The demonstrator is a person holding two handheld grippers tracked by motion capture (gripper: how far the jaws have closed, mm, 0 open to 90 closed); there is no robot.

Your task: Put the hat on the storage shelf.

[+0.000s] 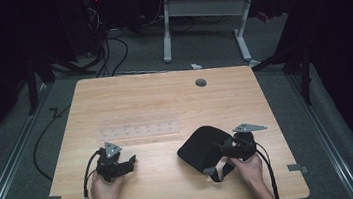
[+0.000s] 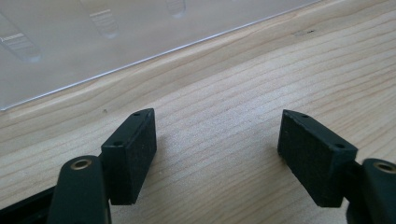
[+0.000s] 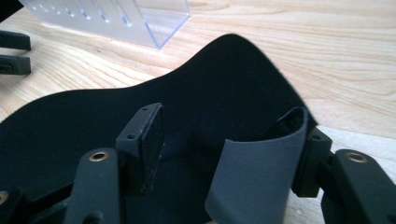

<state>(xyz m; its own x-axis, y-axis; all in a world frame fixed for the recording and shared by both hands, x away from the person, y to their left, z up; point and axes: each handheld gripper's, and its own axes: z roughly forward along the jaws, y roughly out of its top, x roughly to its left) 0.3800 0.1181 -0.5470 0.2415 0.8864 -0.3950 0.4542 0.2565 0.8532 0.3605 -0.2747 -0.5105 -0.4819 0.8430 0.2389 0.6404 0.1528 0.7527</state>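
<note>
Near the desk's front edge, the right gripper (image 1: 223, 150) has its jaws spread around a curled grey strap (image 3: 254, 179) of the black eye mask (image 1: 205, 146), not yet pinching. The left gripper (image 1: 128, 161) rests open, empty. Next, probably, closing on the strap. Farther back lies a clear rack (image 1: 139, 125).

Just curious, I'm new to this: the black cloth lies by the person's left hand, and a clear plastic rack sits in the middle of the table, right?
Not quite. The high view shows the black cloth by the right hand, not the left. The clear plastic rack does sit mid-table.
</note>
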